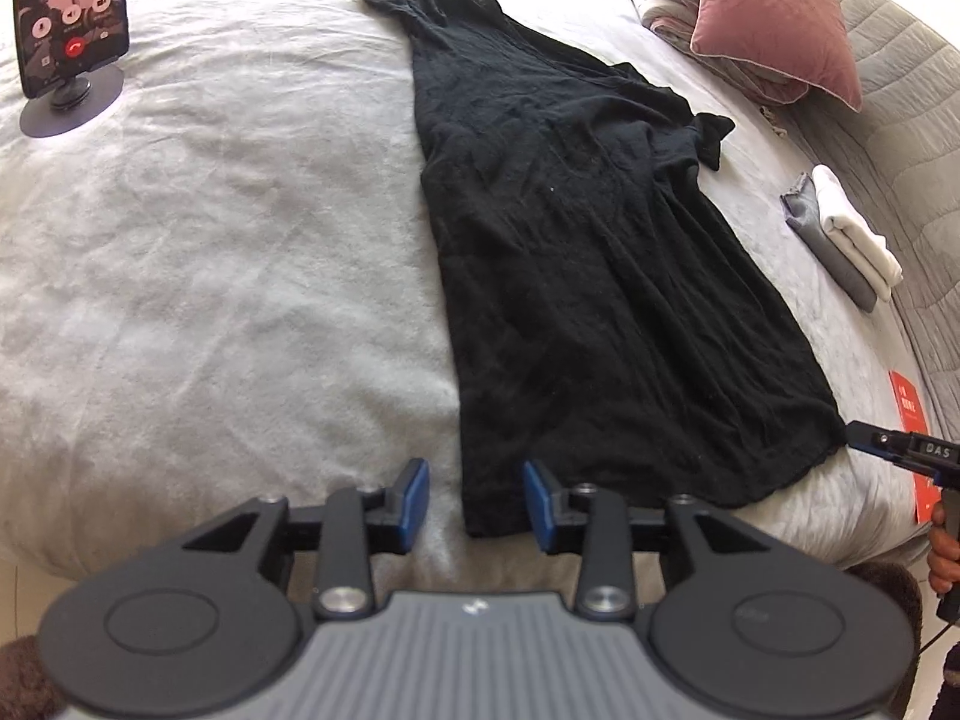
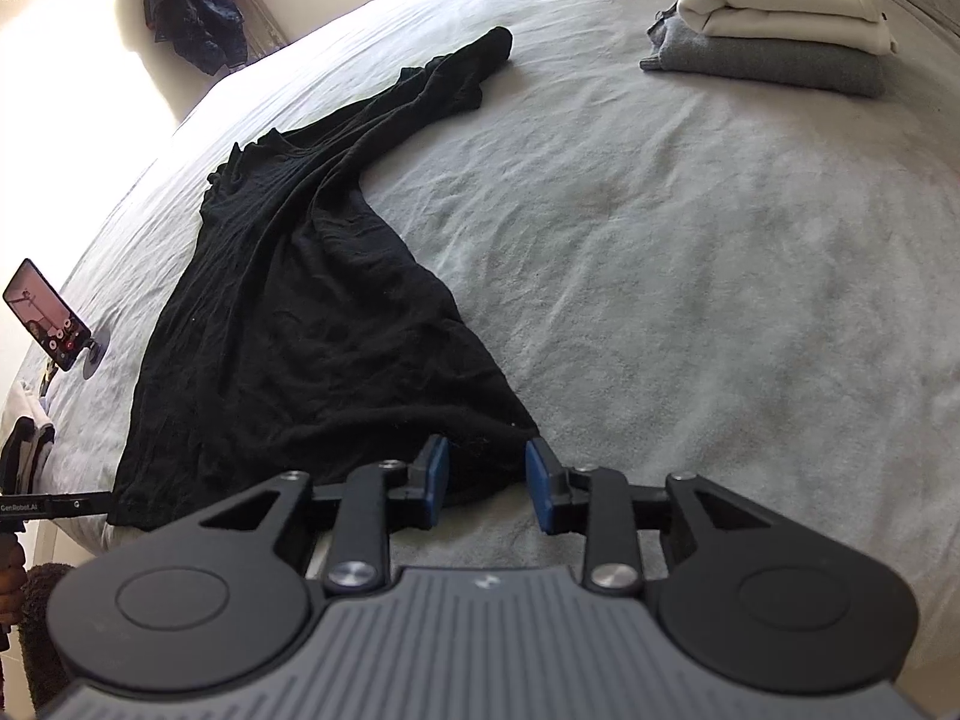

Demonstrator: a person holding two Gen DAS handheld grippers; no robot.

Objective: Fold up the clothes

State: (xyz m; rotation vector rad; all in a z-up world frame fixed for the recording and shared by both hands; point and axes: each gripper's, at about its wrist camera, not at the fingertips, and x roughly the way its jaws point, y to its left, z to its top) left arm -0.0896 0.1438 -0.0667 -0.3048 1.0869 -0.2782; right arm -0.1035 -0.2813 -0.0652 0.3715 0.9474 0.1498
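Two wrist views, taken one after the other.

Left wrist view: the left gripper (image 1: 476, 504), black with blue rubber pads, sits low over the near edge of a bed covered with a pale grey, wrinkled sheet (image 1: 210, 270). Its pads stand apart, pinching nothing; the near left hem corner of a long black crumpled knit garment (image 1: 576, 276) lies between them, on the sheet, with neither pad pressing it. The garment lies lengthwise away from the camera, narrow at the far end, with a dark sleeve sticking out to the right. The right gripper (image 1: 855, 438) shows at the right edge, its tip at the garment's other hem corner; from here its finger state cannot be told. Beyond: a smartphone on a round grey stand (image 1: 69, 30) far left, a dusty-pink velvet cushion (image 1: 774, 18) far right, a small stack of folded white and grey clothes (image 1: 840, 234), and a red card (image 1: 915, 438) at the bed's edge.

Right wrist view: the right gripper (image 2: 487, 483) has its blue pads spread, with the right hem corner of the garment between them, not squeezed. The left gripper reaches the left hem corner at the picture's left edge. The folded stack lies far right, well apart from the garment. The phone stands at the left. Dark clothing (image 2: 198, 6) hangs by a bright window.
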